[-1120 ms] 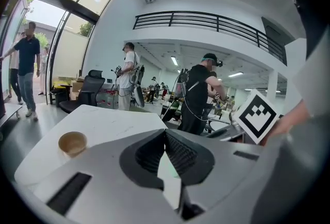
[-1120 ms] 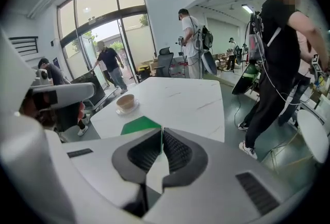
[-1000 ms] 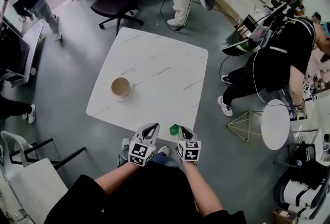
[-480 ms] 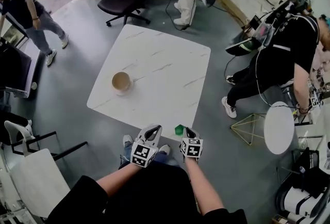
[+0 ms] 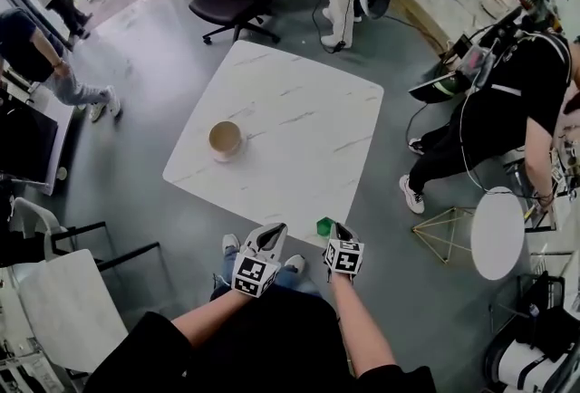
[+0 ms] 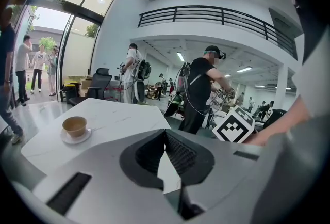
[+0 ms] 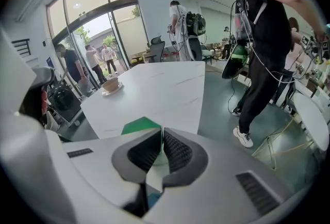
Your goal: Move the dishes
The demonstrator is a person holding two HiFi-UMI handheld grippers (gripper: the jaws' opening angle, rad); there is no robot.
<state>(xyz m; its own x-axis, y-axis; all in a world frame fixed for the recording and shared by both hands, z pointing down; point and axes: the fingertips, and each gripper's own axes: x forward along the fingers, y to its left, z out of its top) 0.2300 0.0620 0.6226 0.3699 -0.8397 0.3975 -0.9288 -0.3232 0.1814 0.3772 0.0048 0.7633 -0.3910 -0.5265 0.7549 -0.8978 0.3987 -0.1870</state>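
white marble table [image 5: 299, 124]. at its near edge, the left gripper [image 6: 165, 132] and right gripper [image 7: 162, 130] have their fingers pressed together, holding nothing; only the gripper views show this. a brown cup [image 5: 225, 137] on its saucer [image 5: 223, 156] stands far left. a green block [image 5: 324, 225] lies just beyond the right tips.

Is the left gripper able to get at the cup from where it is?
Probably yes: only bare tabletop lies between the left gripper and the cup, though its jaws are shut.

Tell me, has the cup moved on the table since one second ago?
No. The cup stays near the left edge of the table, as before; only the camera view shifted.
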